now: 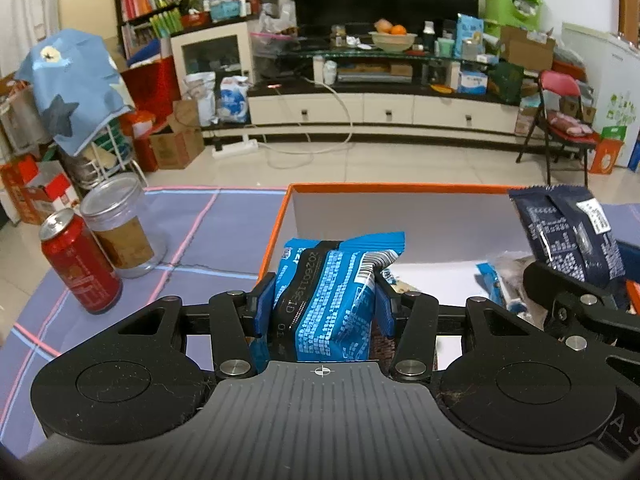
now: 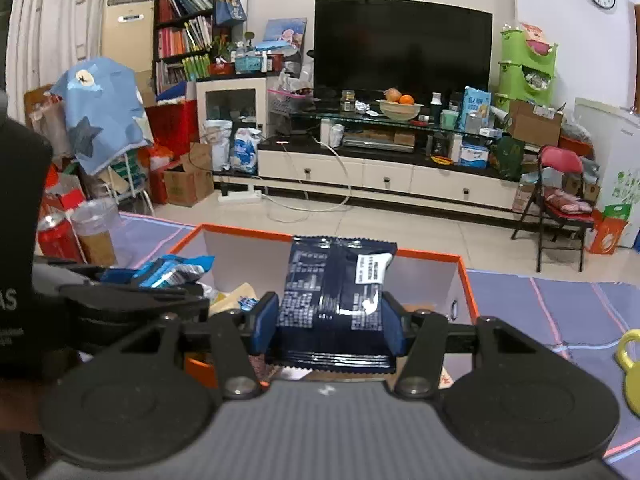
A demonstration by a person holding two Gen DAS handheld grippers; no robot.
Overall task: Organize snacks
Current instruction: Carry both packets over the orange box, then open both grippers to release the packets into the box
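Observation:
My left gripper (image 1: 325, 304) is shut on a light blue snack packet (image 1: 334, 300) and holds it over the near left part of an orange-rimmed white box (image 1: 384, 188). My right gripper (image 2: 328, 326) is shut on a dark navy snack packet (image 2: 334, 296) and holds it upright over the same box (image 2: 464, 280). The navy packet also shows in the left wrist view (image 1: 568, 232), at the right. The blue packet shows in the right wrist view (image 2: 172, 270), at the left. Other small snack packets (image 1: 504, 280) lie inside the box, partly hidden.
A red can (image 1: 80, 260) and a clear jar (image 1: 120, 228) stand on the purple tablecloth (image 1: 216, 232) left of the box. A yellow object (image 2: 632, 364) lies on the cloth at the right. Behind the table are floor, a TV stand and clutter.

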